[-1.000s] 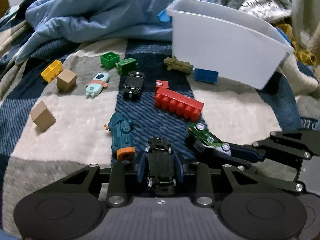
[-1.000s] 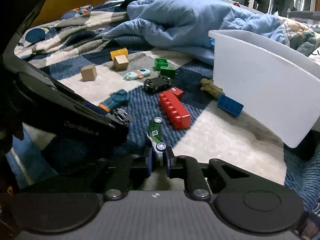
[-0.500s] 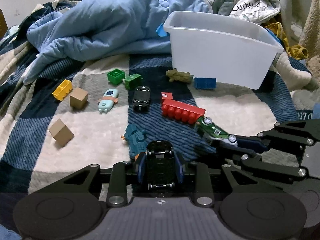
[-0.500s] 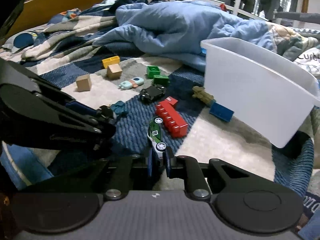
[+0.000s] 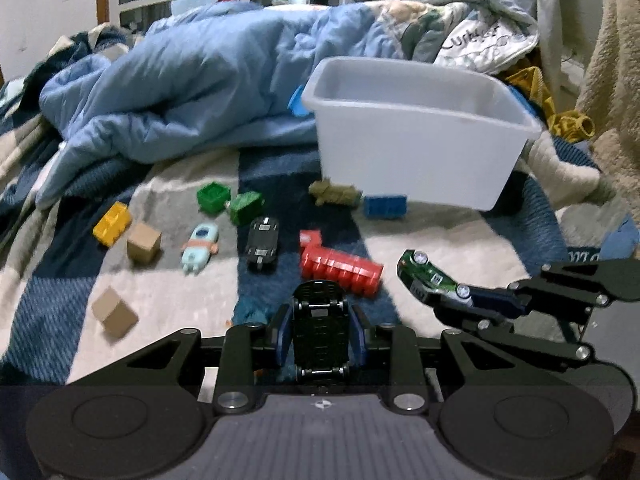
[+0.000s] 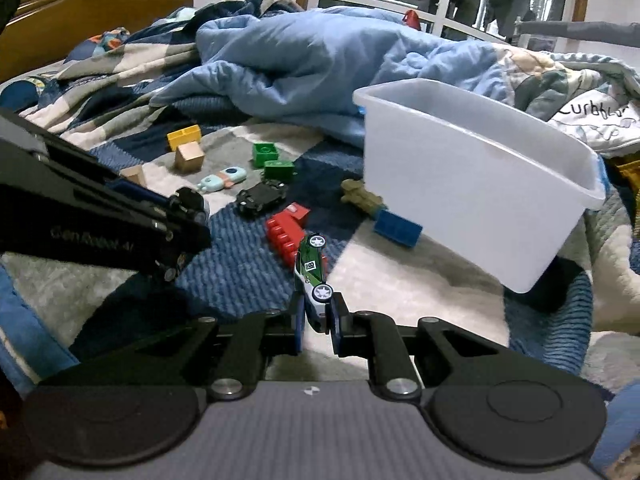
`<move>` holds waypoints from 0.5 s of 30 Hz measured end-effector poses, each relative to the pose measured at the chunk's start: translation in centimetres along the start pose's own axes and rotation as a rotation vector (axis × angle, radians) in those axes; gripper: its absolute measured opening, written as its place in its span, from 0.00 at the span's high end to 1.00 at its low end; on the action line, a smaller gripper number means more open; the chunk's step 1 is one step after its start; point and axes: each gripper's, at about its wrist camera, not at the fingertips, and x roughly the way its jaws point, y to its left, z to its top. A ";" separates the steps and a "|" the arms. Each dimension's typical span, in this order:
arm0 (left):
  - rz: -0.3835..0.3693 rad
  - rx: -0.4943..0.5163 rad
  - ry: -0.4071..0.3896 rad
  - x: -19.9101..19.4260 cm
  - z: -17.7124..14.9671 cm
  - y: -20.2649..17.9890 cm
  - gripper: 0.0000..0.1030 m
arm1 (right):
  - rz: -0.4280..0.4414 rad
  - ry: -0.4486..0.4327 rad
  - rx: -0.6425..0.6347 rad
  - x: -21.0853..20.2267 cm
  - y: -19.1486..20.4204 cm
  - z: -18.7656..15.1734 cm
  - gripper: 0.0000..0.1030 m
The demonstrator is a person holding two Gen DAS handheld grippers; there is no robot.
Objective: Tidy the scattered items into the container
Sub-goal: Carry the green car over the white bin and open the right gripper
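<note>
Progress: I judge the tidying has barely begun. The white bin (image 5: 416, 160) looks empty as far as I can see into it, and most toys lie loose on the checked blanket (image 5: 460, 240).

Left on the blanket, left to right: yellow brick (image 5: 113, 224), two wooden cubes (image 5: 144, 243), pale blue toy (image 5: 200, 246), two green bricks (image 5: 213, 197), a second black car (image 5: 262, 241), red block (image 5: 340, 270), olive toy (image 5: 335, 193), blue brick (image 5: 385, 206). The olive toy and blue brick lie just beside the bin's near wall.

Left gripper (image 5: 320, 334): clamped on a black car (image 5: 319, 330). I hold it belly-up and lifted off the blanket, nose pointing ahead toward the bin.

Right gripper (image 6: 316, 322): clamped on the tail of a green car (image 6: 312, 276). The car is turned on its side, wheels facing right, sticking forward out of my fingers.

Pose: both tools are raised above the blanket, side by side, the left one near the red block, the right one beside it to the right. Both point toward the bin, which stands ahead and slightly right, well apart from either car.

What remains, as I judge it: carry both cars over the rim, let go, then come back for the loose pieces.

Behind: a rumpled blue duvet (image 5: 192, 92) lies beyond the toys.
</note>
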 end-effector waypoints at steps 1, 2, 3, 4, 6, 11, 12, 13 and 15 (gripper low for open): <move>-0.002 0.002 -0.007 -0.1 0.4 -0.2 0.67 | -0.005 -0.004 0.001 -0.1 -0.2 0.1 0.85; -0.006 -0.006 -0.015 -0.1 0.8 -0.2 0.67 | -0.010 -0.008 0.001 -0.2 -0.4 0.1 0.85; -0.011 -0.016 -0.023 -0.2 1.1 -0.3 0.67 | -0.013 -0.013 0.003 -0.3 -0.6 0.2 0.85; -0.017 -0.024 -0.030 -0.2 1.5 -0.3 0.67 | -0.016 -0.018 0.005 -0.4 -0.8 0.3 0.85; -0.021 -0.028 -0.046 -0.2 2.5 -0.5 0.68 | -0.026 -0.032 0.005 -0.7 -1.4 0.6 0.85; -0.047 -0.017 -0.088 0.0 6.1 -1.1 0.67 | -0.068 -0.086 0.016 -2.1 -3.4 2.3 0.85; -0.056 -0.019 -0.098 0.1 7.2 -1.2 0.67 | -0.082 -0.102 0.022 -2.4 -3.9 2.8 0.85; -0.060 -0.015 -0.109 0.2 8.4 -1.3 0.67 | -0.096 -0.120 0.030 -2.8 -4.5 3.4 0.85; -0.055 -0.002 -0.138 0.4 10.7 -1.7 0.67 | -0.124 -0.151 0.045 -3.3 -5.8 4.6 0.85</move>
